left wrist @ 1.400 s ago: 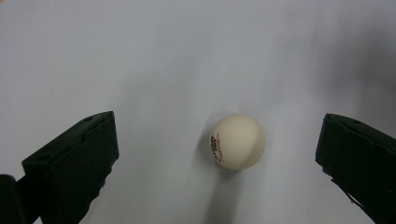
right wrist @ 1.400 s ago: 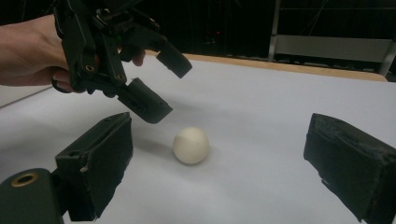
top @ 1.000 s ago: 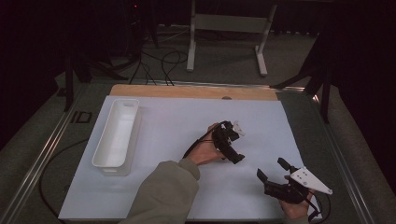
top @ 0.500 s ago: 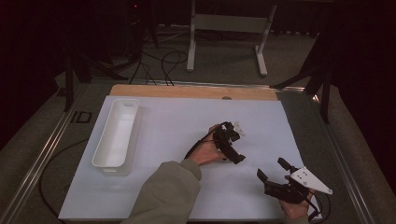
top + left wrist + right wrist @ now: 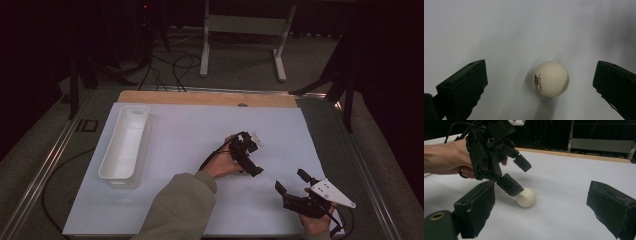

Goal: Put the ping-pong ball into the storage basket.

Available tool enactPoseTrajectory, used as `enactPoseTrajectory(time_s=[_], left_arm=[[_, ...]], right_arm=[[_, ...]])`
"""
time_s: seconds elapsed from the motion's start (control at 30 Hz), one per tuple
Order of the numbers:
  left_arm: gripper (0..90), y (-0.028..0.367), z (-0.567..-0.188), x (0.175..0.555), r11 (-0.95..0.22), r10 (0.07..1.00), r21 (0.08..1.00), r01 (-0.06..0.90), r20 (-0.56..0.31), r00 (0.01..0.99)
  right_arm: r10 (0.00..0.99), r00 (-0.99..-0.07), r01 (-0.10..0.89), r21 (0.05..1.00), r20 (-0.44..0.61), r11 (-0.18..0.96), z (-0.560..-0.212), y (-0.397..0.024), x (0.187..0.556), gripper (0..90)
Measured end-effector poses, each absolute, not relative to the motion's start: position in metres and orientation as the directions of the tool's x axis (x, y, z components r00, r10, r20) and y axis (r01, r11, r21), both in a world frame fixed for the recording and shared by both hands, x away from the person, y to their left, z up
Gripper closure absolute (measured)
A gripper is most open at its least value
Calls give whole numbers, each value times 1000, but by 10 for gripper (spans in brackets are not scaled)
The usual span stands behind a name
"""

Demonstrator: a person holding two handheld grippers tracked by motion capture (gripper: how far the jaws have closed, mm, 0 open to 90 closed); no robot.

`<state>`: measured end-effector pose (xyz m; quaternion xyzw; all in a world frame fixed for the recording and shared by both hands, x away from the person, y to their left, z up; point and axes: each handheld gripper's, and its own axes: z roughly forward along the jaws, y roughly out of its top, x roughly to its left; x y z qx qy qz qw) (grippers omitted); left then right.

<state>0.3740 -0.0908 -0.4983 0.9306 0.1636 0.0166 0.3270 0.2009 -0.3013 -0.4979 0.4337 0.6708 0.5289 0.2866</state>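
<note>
A white ping-pong ball (image 5: 551, 78) with small red print lies on the white sheet. My left gripper (image 5: 540, 63) hangs over it, open, one black jaw on each side and neither touching it. In the right gripper view the same ball (image 5: 525, 197) sits just under the lower jaw of the left gripper (image 5: 520, 176), which a bare hand holds. In the high view the left gripper (image 5: 255, 162) is right of the table's middle, at the end of a sleeved forearm. My right gripper (image 5: 291, 181) is open near the front right, pointing at the ball, with nothing between its jaws.
A long white tray (image 5: 125, 145) stands on the left side of the white sheet (image 5: 190, 130). A wooden strip (image 5: 200, 97) runs along the far edge. Beyond the table are a metal stand (image 5: 245, 25) and cables on the floor.
</note>
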Motion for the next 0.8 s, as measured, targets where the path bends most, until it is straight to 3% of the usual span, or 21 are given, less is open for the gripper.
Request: enactPoseTrajectory(time_s=[0.8], left_arm=[[20,-97,-507,374,-742,325,589,319,-99,940]], right_arm=[[886,-457,280,958,79,60,-498,-302,201,81]])
